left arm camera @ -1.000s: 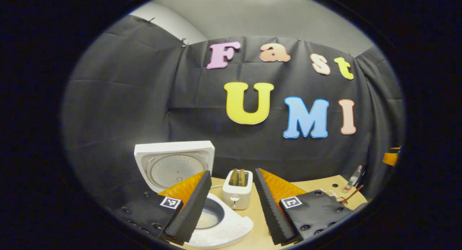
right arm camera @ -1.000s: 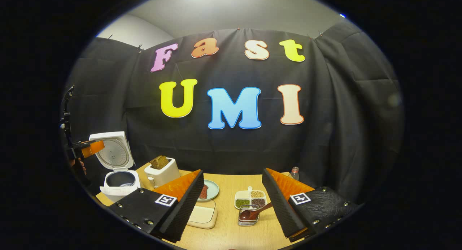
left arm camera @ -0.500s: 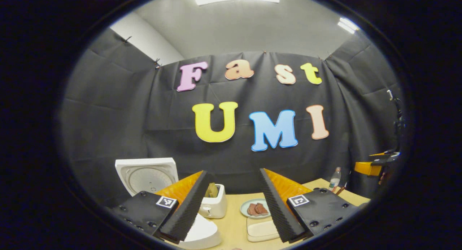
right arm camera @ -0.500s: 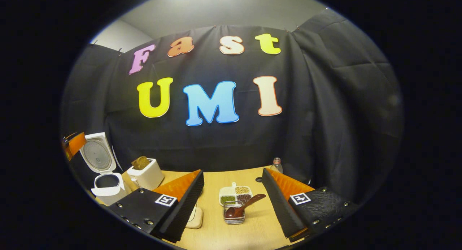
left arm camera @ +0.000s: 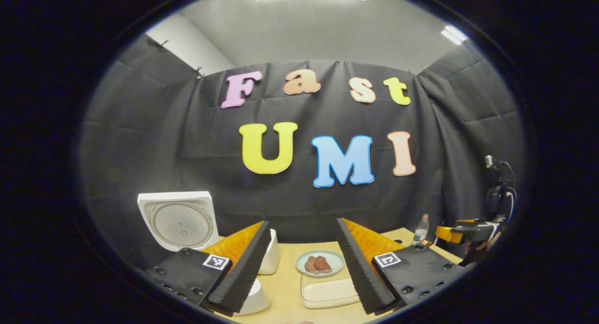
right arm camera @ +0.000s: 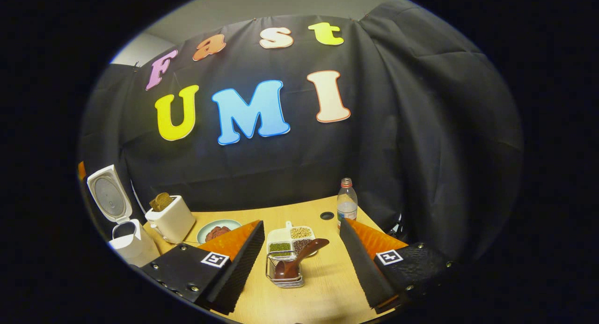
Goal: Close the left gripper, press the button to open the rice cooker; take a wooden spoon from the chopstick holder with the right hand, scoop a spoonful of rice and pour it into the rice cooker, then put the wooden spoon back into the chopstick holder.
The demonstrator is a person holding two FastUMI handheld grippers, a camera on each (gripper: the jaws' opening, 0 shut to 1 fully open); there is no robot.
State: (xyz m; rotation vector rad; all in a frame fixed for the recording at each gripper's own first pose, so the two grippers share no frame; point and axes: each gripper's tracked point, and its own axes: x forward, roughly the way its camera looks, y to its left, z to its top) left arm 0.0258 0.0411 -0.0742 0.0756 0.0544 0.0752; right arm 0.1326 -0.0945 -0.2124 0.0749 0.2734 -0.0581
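Observation:
The white rice cooker (right arm camera: 125, 239) stands at the table's left end with its lid (left arm camera: 177, 221) up; in the left gripper view its body (left arm camera: 255, 299) is mostly hidden behind my left finger. My left gripper (left arm camera: 303, 222) is open and holds nothing, back from the cooker. A wire chopstick holder (right arm camera: 283, 272) stands on the table with the dark wooden spoon (right arm camera: 299, 257) leaning in it. My right gripper (right arm camera: 302, 222) is open, and the holder and spoon lie between and just ahead of its fingers, untouched. The right gripper (left arm camera: 461, 231) also appears far right in the left gripper view.
A white toaster (right arm camera: 171, 218) with bread stands beside the cooker. A plate of meat (left arm camera: 320, 264), a white flat box (left arm camera: 327, 291), a divided dish of grains (right arm camera: 290, 237) and a plastic bottle (right arm camera: 346, 203) sit on the wooden table (right arm camera: 327, 286).
My left gripper has drawn back from the cooker and swung right. My right gripper has tipped down and moved closer to the holder with the spoon. Both stay open.

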